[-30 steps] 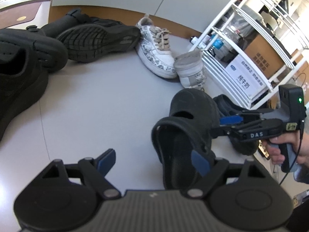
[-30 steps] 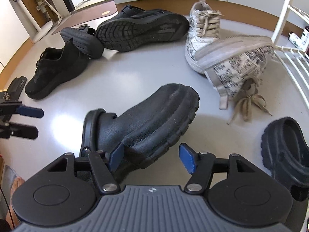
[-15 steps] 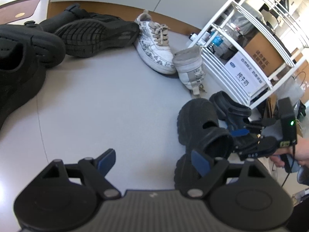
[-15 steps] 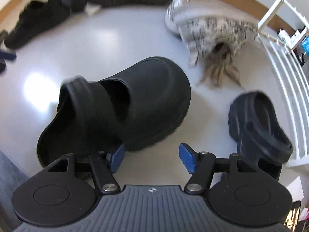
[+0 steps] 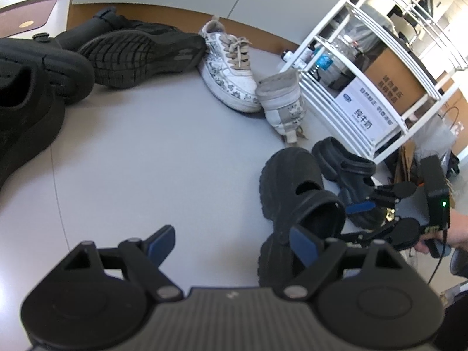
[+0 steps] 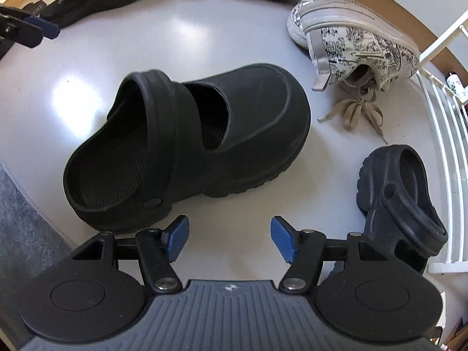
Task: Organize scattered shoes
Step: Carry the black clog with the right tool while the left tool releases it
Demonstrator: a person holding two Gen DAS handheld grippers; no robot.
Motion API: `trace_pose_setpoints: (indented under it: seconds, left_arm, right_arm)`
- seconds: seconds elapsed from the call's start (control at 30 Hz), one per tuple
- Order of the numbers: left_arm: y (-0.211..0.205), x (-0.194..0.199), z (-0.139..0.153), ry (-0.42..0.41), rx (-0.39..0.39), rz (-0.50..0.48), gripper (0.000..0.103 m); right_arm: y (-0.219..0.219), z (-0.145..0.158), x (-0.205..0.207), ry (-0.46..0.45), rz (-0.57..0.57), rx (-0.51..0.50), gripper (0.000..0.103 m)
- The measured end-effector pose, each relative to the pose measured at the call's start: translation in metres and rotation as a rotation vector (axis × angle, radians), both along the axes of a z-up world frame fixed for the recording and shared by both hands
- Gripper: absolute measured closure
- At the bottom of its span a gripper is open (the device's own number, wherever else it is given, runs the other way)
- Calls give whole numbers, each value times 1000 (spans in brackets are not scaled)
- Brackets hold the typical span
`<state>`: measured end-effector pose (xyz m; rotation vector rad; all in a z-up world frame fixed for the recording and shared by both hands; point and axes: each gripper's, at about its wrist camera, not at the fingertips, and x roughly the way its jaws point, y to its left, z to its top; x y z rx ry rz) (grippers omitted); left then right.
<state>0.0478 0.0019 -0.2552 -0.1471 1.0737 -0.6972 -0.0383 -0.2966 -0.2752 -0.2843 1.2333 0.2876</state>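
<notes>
A black clog [image 6: 187,146] stands upright on the grey floor just ahead of my right gripper [image 6: 228,237], which is open and empty behind its heel. It also shows in the left wrist view [image 5: 295,199]. A second black clog [image 6: 400,199] lies to the right by the rack; in the left wrist view it [image 5: 342,163] sits beside the first. My left gripper [image 5: 234,242] is open and empty, left of the clog. Two patterned white sneakers [image 5: 231,70] [image 6: 359,38], one tipped on its side, lie further back.
Black sneakers [image 5: 140,52] and dark shoes [image 5: 29,102] lie at the far left. A white wire rack [image 5: 380,67] with boxes stands at right. A wood baseboard [image 5: 163,11] runs along the back wall. A grey mat edge [image 6: 26,228] is at lower left.
The right gripper turned the black clog from sole-up to upright, set it on the floor beside the other clog, and let go, drawing back a little. The left gripper stayed open.
</notes>
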Motion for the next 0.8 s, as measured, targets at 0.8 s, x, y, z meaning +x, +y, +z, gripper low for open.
trace_pose_setpoints:
  seconds: [0.8]
  left_arm:
    - [3,-1,-2,4,-9,19,16]
  right_arm:
    - [55,17,-1,-180,401,-47,36]
